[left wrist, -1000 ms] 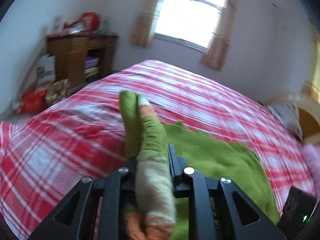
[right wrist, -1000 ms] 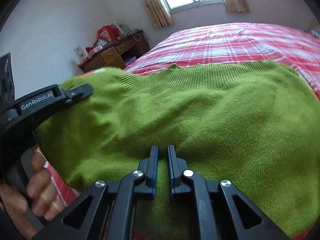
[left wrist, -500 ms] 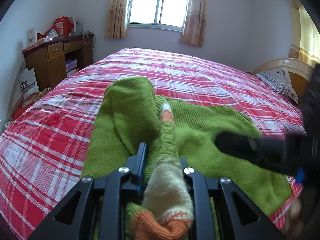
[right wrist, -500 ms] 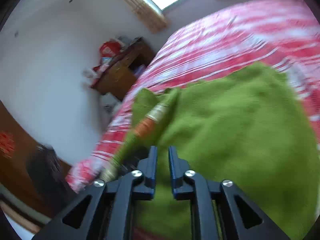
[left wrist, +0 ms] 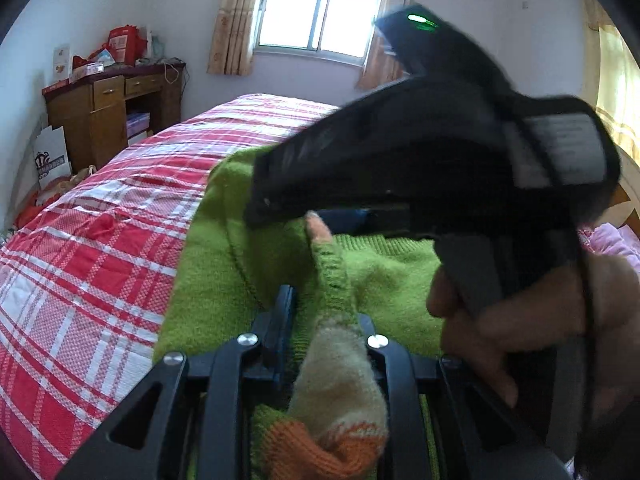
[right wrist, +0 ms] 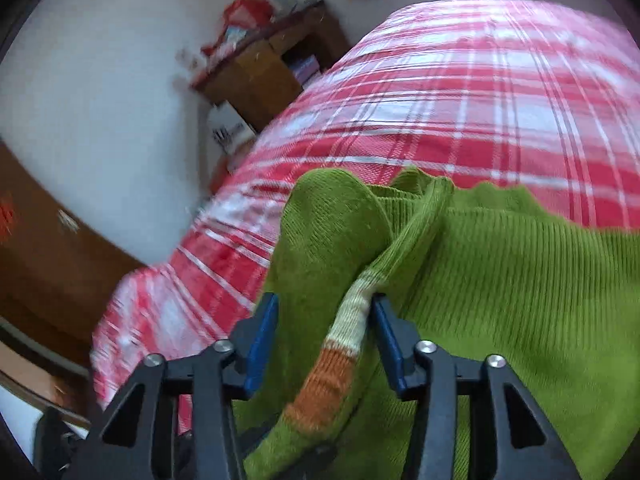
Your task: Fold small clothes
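The left tool (left wrist: pixel 324 316) is clenched on the striped cuff (left wrist: pixel 340 384) of the soft, light green sweater (right wrist: pixel 520 300) while the right tool (right wrist: pixel 324 320), its jaws opening, straddles the limp sleeve (right wrist: pixel 404 248) toward twelve o'clock, the best hold.

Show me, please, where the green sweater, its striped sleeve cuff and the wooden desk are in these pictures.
green sweater (right wrist: pixel 520 280): right wrist view, on the ribbed body lying on the bed.
striped sleeve cuff (left wrist: pixel 340 384): left wrist view, on its cream band between the fingers.
wooden desk (left wrist: pixel 104 120): left wrist view, on its front under the drawer.
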`<state>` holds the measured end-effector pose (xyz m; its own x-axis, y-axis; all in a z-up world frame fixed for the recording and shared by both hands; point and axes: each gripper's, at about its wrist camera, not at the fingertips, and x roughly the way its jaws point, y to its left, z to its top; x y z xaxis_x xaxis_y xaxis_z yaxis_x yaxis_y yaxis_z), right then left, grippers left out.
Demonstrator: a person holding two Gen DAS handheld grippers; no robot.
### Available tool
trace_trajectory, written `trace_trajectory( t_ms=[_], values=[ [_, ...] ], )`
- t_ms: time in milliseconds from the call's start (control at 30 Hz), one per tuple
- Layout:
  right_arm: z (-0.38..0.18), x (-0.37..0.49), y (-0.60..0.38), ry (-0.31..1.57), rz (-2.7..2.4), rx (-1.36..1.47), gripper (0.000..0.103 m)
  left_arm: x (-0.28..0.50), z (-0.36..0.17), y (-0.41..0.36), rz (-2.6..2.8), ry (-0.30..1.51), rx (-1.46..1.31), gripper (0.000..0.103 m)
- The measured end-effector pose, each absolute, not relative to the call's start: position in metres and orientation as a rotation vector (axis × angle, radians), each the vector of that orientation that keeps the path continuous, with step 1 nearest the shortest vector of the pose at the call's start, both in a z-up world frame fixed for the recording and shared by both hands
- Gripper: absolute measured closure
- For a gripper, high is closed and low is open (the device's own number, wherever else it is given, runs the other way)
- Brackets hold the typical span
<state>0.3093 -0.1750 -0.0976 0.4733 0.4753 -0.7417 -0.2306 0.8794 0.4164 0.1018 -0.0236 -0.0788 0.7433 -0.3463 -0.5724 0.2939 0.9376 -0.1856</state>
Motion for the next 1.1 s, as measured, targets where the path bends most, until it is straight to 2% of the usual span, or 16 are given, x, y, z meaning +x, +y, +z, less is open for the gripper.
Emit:
trace_trajectory(
  t_ms=[67,133,267,400,833,1100],
  values=[
    [-0.099,0.311,-0.167,0.995,0.414,0.180,0.085,0.101,-0.079,-0.025,-0.350,0.645,-0.083,0.083],
    [-0.098,0.305,-0.167,0.967,0.423,0.126,0.090,0.100,-0.077,-0.026,-0.345,0.641,-0.073,0.083],
    [-0.088,0.296,-0.181,0.903,0.443,0.150,0.091,0.089,-0.064,-0.038,-0.349,0.600,-0.016,0.085],
    [-0.073,0.290,-0.215,0.868,0.482,0.265,0.091,0.077,-0.043,-0.059,-0.402,0.566,-0.008,0.095],
    [-0.076,0.254,-0.363,0.854,0.381,0.459,0.091,0.055,-0.035,-0.196,-0.619,0.584,0.105,0.096],
    [-0.104,0.238,-0.426,0.863,0.325,0.530,0.092,0.054,-0.048,-0.229,-0.659,0.643,0.145,0.097]
  ],
)
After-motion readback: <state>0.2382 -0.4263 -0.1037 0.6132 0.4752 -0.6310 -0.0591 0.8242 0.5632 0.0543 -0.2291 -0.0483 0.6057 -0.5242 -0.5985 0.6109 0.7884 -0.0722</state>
